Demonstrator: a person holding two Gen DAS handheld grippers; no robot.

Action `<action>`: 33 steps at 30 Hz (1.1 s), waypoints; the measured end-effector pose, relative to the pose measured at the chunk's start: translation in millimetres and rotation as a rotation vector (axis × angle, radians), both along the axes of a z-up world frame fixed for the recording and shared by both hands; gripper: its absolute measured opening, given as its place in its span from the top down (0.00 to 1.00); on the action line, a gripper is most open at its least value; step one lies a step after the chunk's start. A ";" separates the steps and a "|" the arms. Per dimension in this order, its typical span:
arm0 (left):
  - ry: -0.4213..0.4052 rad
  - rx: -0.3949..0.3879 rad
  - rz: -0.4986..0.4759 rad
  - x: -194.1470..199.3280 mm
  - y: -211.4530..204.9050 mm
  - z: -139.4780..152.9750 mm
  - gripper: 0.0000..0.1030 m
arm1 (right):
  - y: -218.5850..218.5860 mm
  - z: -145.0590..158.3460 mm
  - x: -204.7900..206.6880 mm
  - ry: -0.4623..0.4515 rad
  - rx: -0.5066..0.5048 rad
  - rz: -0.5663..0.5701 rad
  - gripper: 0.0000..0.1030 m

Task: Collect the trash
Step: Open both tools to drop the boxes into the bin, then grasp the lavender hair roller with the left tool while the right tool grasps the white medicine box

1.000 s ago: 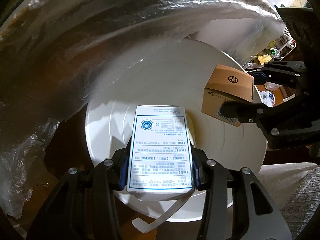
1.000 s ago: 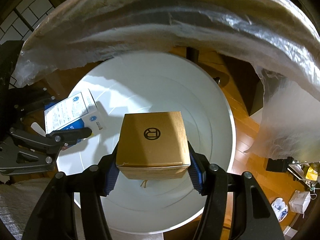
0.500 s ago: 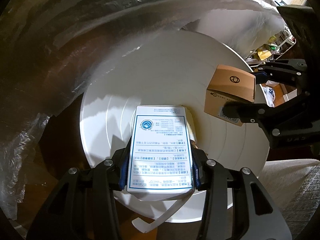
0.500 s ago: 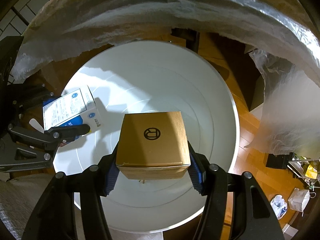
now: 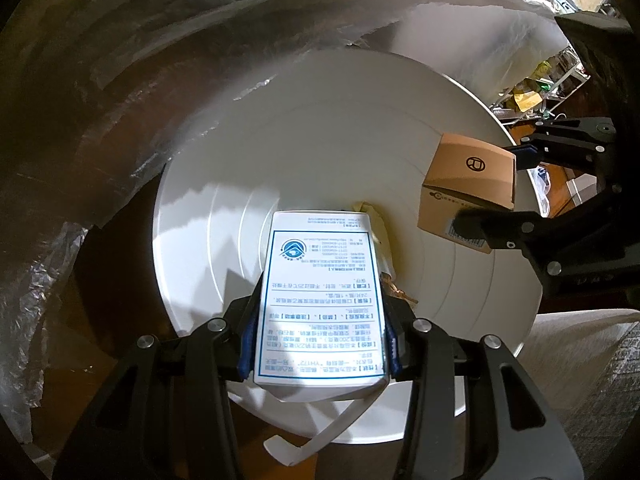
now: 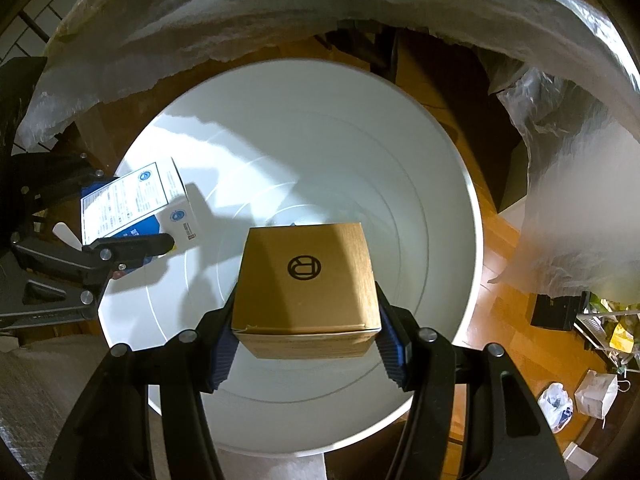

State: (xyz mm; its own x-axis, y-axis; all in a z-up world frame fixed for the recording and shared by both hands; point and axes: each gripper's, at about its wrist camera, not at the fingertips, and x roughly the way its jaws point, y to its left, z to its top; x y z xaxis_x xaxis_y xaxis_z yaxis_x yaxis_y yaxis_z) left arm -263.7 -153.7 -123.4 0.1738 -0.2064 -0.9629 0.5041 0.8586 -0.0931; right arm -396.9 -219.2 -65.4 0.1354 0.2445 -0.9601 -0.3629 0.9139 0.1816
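— Both boxes hang over the white bin (image 6: 460, 208) now. The left gripper (image 5: 320, 344) has its jaws clamped on the white printed box (image 5: 320, 300), low centre of its frame; the right gripper (image 6: 306, 344) has its jaws pinched on the brown carton (image 6: 306, 276), centre frame.

— So how to drop them well?

— Open only once each box is inside the rim, I'd say, and clear of the plastic liner (image 6: 240, 16) draped across the top.

— Anything changed?

— Compared with a second ago, the liner sits higher in both views, more of the bin's mouth shows, and the grips look unchanged.
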 end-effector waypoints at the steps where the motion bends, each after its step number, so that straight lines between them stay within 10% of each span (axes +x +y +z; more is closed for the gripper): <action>1: 0.007 -0.014 -0.006 0.2 -0.1 0.3 0.54 | -0.7 -0.9 -0.4 0.004 0.003 0.002 0.43; 5: -0.004 -0.028 -0.001 -1.1 0.7 2.6 0.36 | -2.7 0.9 -2.2 0.002 0.007 -0.007 0.30; 15: -0.102 -0.076 0.044 -13.3 20.9 51.7 0.31 | -17.0 66.3 -8.5 -0.165 0.043 -0.030 0.23; 22: -0.387 -0.205 0.064 -17.9 39.5 148.4 0.03 | -34.1 156.1 0.6 -0.429 0.118 -0.039 0.05; 33: -0.467 -0.193 0.274 63.5 64.5 166.9 0.03 | -23.3 198.8 135.0 -0.526 0.060 -0.115 0.04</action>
State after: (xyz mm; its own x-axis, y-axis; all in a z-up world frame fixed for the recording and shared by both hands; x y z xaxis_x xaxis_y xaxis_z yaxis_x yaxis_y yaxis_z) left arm -200.1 -89.3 43.4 0.6437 -0.2579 -0.7205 0.2903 0.9534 -0.0819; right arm -261.9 -242.6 133.4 0.6235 0.2523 -0.7400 -0.3171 0.9468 0.0555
